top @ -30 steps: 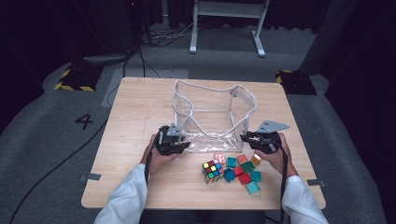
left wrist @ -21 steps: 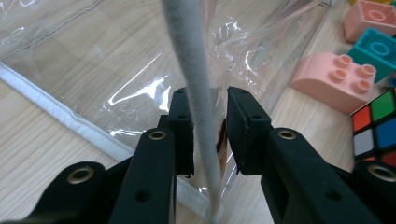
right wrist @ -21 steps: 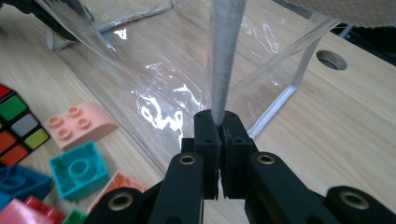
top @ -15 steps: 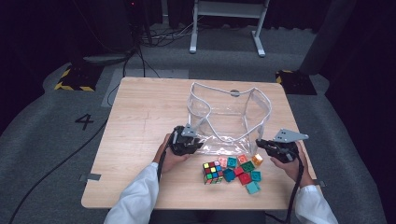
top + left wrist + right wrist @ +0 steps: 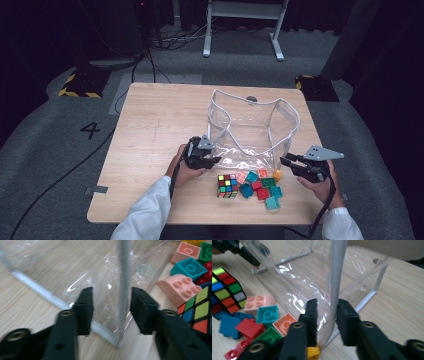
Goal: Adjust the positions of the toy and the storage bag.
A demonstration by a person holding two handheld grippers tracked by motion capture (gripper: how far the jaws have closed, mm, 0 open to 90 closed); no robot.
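From above, the clear bag [image 5: 252, 131] stands open mid-table, cube [image 5: 227, 185] and bricks [image 5: 261, 185] piled just in front of it. My left tongs [image 5: 214, 161] sit at its near left corner, my right tongs [image 5: 285, 162] at the near right. Up close, the left jaws gape either side of the bag's grey edge [image 5: 123, 285], not pinching it. The right jaws straddle the other edge [image 5: 336, 277], apart too, bricks beside them.
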